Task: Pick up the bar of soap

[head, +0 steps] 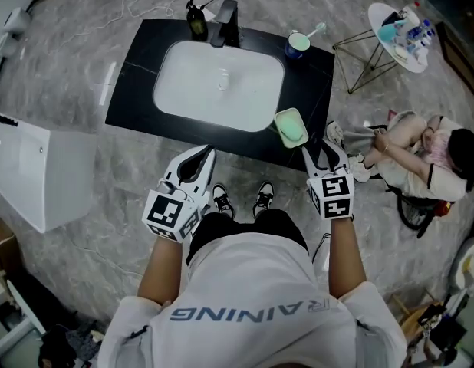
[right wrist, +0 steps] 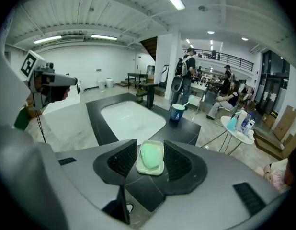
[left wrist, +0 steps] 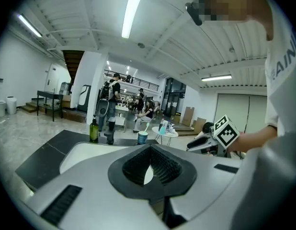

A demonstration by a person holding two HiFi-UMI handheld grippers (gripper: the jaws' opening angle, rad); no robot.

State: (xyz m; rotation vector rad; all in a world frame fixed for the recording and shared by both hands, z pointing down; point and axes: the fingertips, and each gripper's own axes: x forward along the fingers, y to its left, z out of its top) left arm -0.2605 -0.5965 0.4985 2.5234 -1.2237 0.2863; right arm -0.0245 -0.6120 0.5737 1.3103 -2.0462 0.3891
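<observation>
Where the soap [head: 292, 131] is lying: in a dish [head: 282, 116] on the surface [head: 137, 90].
Right gripper [head: 321, 147]: we are holding it open, short of the soap.
Left gripper [head: 205, 156]: we are holding it closed.

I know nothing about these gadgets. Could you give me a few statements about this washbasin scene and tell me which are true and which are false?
1. The green bar of soap lies in a soap dish on the black counter. True.
2. The right tool is clamped on the soap. False: its jaws stand apart and press on nothing.
3. The soap dish sits inside the white basin. False: it sits on the counter, by the basin's front right corner.
4. A blue cup with a toothbrush stands near the faucet. True.
5. The left tool holds a bottle. False: its jaws are together and empty.
</observation>
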